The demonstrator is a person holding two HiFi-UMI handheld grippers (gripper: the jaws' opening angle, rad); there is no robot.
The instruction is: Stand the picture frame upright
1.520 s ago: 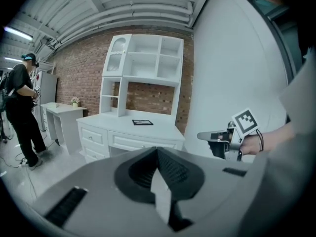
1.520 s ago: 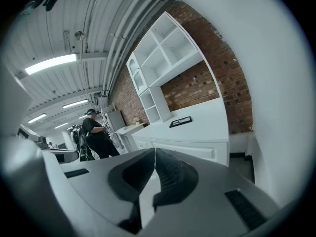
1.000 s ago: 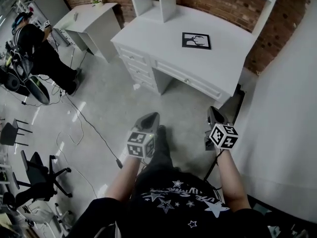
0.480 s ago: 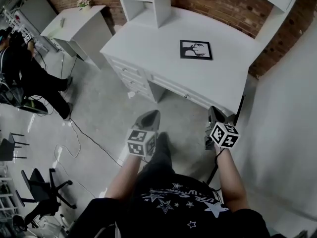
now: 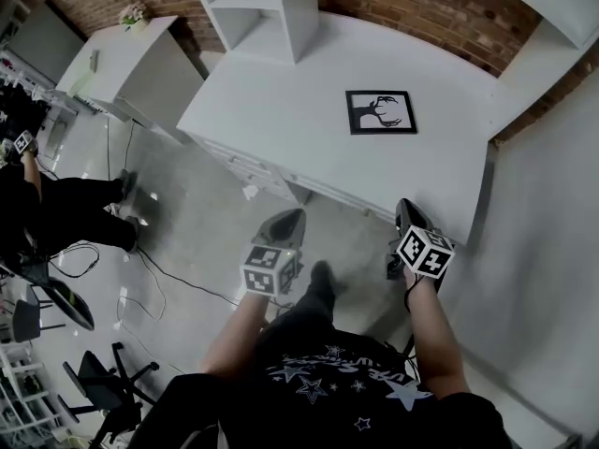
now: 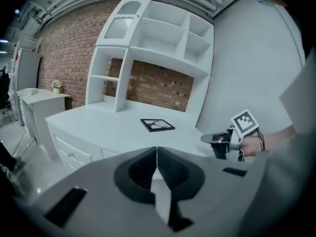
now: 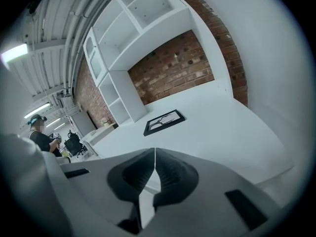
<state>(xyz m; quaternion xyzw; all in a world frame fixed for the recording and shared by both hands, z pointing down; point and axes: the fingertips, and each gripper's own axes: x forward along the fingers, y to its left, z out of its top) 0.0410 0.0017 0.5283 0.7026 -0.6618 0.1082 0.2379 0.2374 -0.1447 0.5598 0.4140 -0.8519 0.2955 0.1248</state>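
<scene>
In the head view, the picture frame [image 5: 381, 112] lies flat on the white desk [image 5: 281, 110], in the upper middle of the picture, its dark image side up. It is not yet stood upright, so the task is not begun on the thing itself. The left gripper [image 5: 292, 215] and the right gripper [image 5: 403, 206] are in the lower centre. The left is over the grey floor [image 5: 197, 213] and the right just at the desk's front edge, and both are well apart from the frame. They point toward the desk, I judge because the person faces it to reach the frame. A second person [image 5: 42, 209] is at the left edge, far from the work.

In the left gripper view, the jaws are pressed together with nothing between them. There is nothing to take here, which likely explains the clenched state. The frame shows small in the centre, flat on the desk below the white shelf unit [image 6: 148, 48] and the brick wall [image 6: 64, 58]; the right gripper appears at the right side.

In the right gripper view the jaws also meet at the tips and are empty. The frame lies beyond them on the bare desk top, just left of centre. One edge must be lifted first, and for that the jaws will need to open.
</scene>
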